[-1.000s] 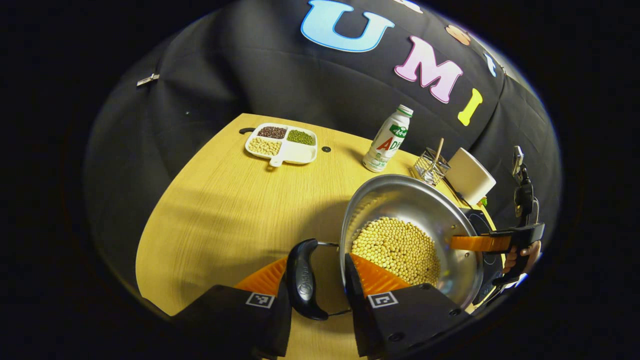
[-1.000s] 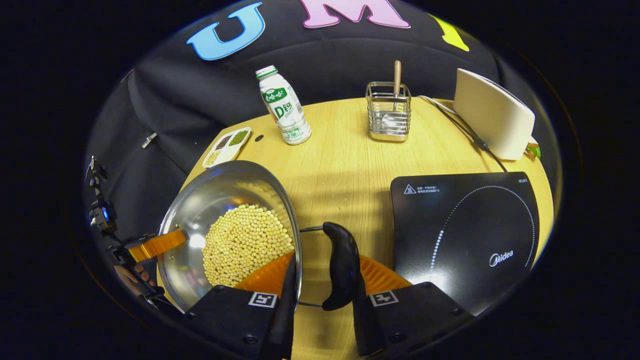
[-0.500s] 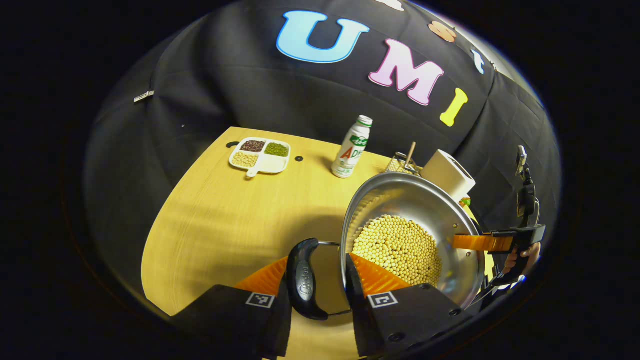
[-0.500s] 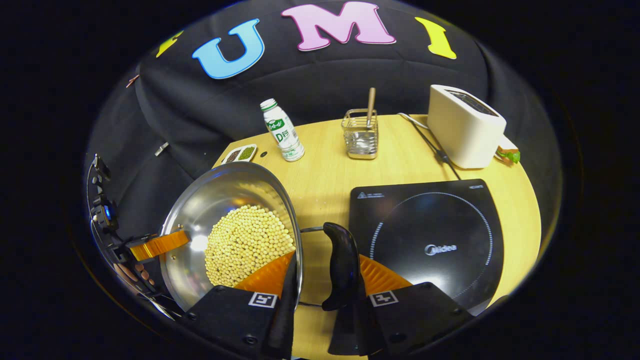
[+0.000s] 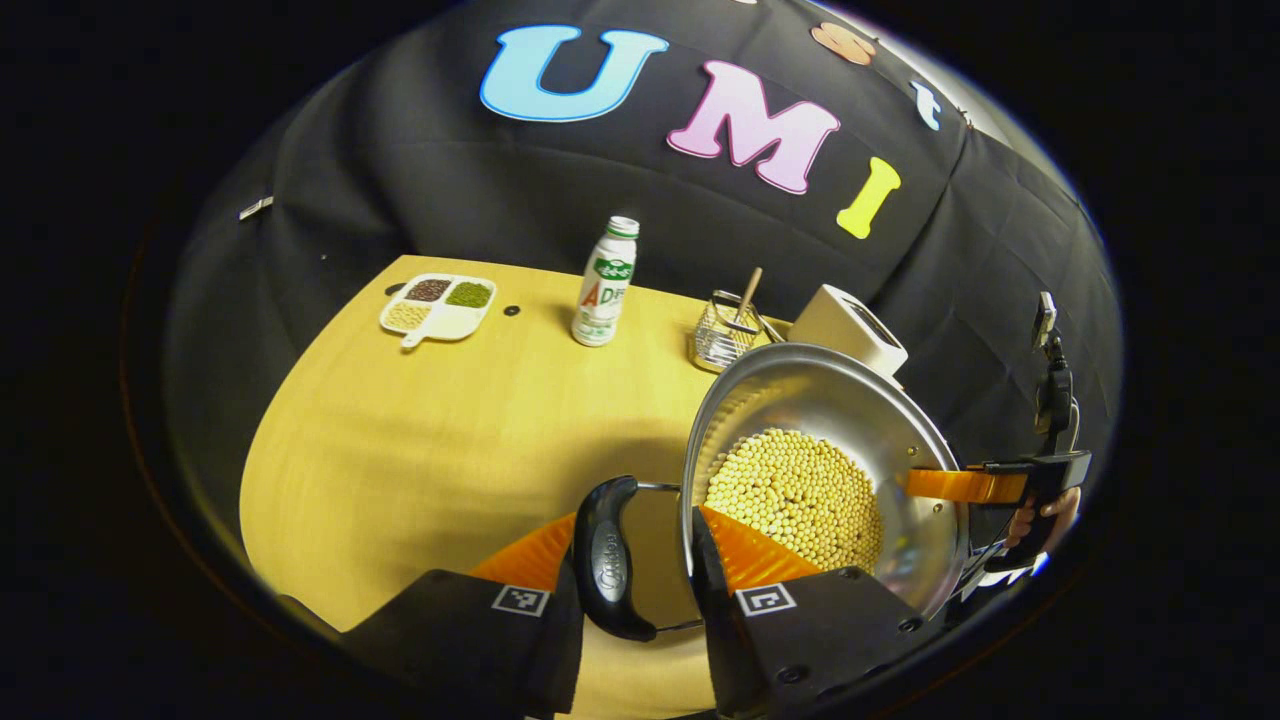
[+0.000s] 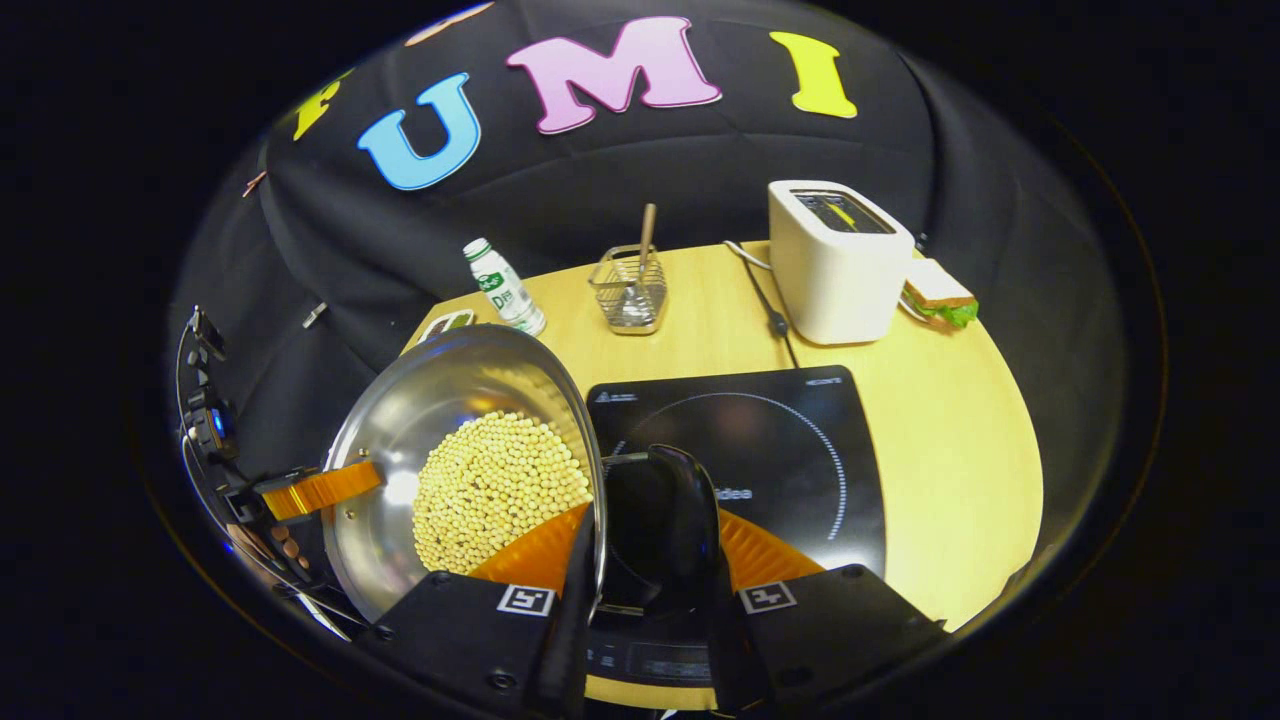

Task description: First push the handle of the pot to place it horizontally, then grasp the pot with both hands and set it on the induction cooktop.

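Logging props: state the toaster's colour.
The toaster is cream-white, with a dark cord; the right gripper view shows it best.

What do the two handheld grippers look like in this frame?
The left gripper and right gripper each have blocky black finger housings with screws, each bearing a square black-and-white coded marker. The pads are ribbed. In the left gripper view, the right gripper's black body carries an upright black mount, with a bare hand below it.

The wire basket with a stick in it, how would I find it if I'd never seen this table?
Start at the white toaster at the back of the wooden table. Look toward the drink bottle; the wire basket stands between them. It is the see-through metal one, with a wooden handle poking out.
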`<state>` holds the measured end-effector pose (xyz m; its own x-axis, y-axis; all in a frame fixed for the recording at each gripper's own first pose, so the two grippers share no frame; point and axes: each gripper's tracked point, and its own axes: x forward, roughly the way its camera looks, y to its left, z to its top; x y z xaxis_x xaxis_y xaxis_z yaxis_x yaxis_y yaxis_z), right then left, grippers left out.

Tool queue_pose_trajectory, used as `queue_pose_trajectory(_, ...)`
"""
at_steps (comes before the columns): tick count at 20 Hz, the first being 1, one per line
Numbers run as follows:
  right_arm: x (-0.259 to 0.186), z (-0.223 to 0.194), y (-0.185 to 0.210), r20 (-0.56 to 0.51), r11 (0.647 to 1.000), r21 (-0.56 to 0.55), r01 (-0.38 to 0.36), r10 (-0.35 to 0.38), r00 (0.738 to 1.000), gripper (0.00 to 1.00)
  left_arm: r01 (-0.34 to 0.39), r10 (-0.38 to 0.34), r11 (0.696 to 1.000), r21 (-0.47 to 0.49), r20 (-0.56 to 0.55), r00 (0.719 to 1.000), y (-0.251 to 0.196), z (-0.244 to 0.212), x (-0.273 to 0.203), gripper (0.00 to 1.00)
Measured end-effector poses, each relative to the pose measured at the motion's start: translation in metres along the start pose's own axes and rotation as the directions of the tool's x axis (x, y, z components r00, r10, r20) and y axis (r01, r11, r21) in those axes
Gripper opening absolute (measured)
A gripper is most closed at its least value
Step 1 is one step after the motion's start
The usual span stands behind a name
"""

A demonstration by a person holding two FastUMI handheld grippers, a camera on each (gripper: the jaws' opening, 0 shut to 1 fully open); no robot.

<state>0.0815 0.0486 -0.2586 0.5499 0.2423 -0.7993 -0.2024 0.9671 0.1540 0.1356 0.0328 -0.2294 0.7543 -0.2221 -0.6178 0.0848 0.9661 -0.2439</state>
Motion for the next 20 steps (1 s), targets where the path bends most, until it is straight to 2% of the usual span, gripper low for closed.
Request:
queue_pose_trajectory(9, -0.001, 0.015, -0.087, -0.015, 0.999, 0.027, 0.023, -0.023, 1.000, 0.52, 0.015, -0.014, 1.000, 0.016, -0.026, 1.000, -0.076, -0.001, 0.053, 0.53)
queue_pose_trajectory(20, 0.016, 0.018, -0.150, -0.033, 0.996, 0.074, 0.046, -0.044, 0.998, 0.52, 0.029, -0.028, 0.999, 0.015, -0.055, 0.998, -0.115, -0.009, 0.099, 0.53)
